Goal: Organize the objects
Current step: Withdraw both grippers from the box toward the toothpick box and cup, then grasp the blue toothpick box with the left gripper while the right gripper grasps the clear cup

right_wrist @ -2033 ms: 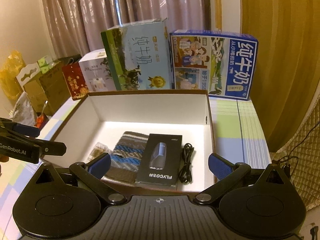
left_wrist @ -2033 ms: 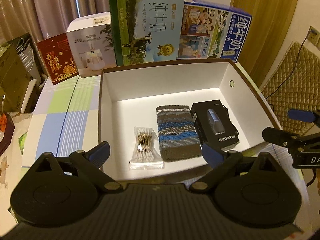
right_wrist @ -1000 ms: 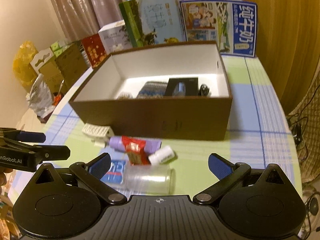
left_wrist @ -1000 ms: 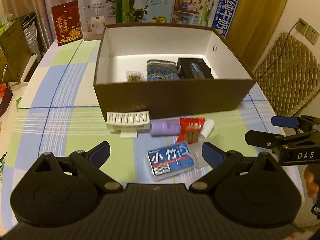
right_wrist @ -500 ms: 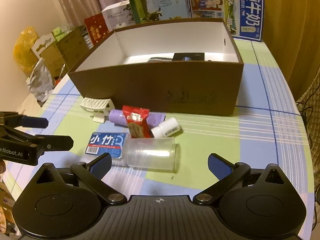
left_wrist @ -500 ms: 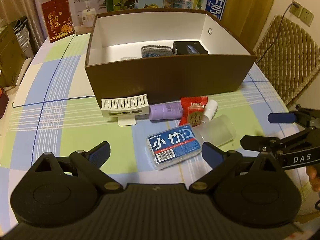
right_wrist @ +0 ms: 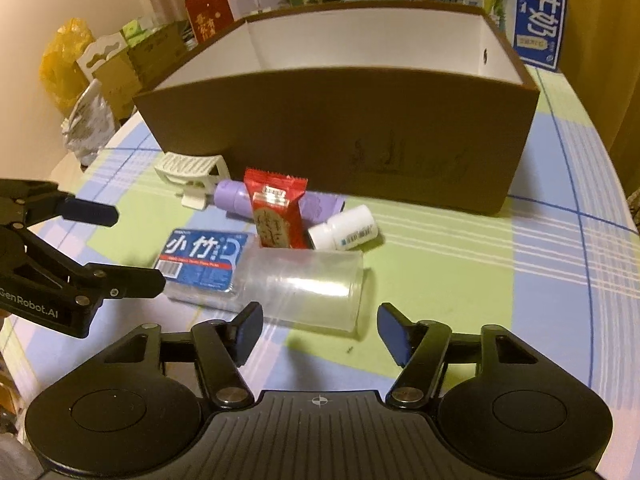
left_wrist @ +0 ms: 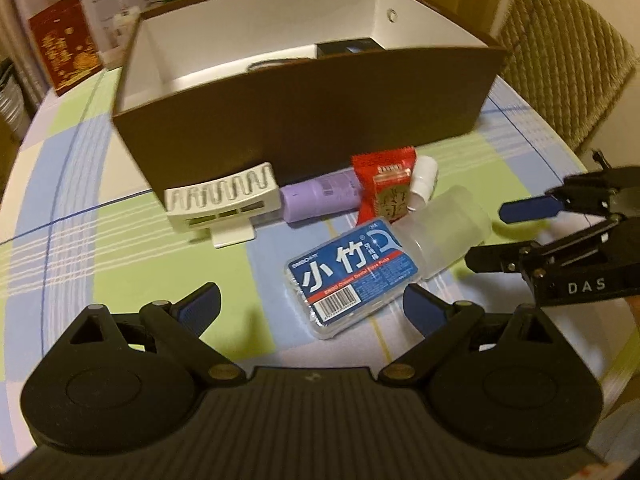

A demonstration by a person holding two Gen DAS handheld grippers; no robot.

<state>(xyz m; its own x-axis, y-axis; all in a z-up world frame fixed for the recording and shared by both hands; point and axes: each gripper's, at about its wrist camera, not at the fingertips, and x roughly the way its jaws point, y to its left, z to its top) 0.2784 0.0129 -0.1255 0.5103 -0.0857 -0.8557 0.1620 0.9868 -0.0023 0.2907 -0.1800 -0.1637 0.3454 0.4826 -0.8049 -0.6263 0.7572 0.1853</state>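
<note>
I have both claws low over the table in front of the brown box (right_wrist: 336, 136), and I judge this to be the approach to a pick: nothing is held yet.

My right gripper (right_wrist: 320, 330) is spread wide, empty, with the clear plastic cup (right_wrist: 304, 286) lying on its side just ahead of the fingertips and roughly centred between them. My left gripper (left_wrist: 312, 306) is also spread and empty; the blue floss-pick case (left_wrist: 350, 276) lies flat just ahead of it, slightly toward its right finger, and touches the cup on its far right side.

Beyond those two, closer to the box wall, sit the red snack packet (right_wrist: 276, 216), resting on the purple roll (left_wrist: 320, 196), the small white bottle (right_wrist: 346, 232) to the right of the packet, and the white ridged holder (left_wrist: 224, 200) off to the left of my left claw. The box already holds a few things, but from this low angle I can see only their tops over the near wall.

Next, I think the right claw needs to ease forward until the cup's body is between the fingers, then close gently, since thin plastic will likely flex or roll. The case touches the cup, so lifting one may nudge the other.
</note>
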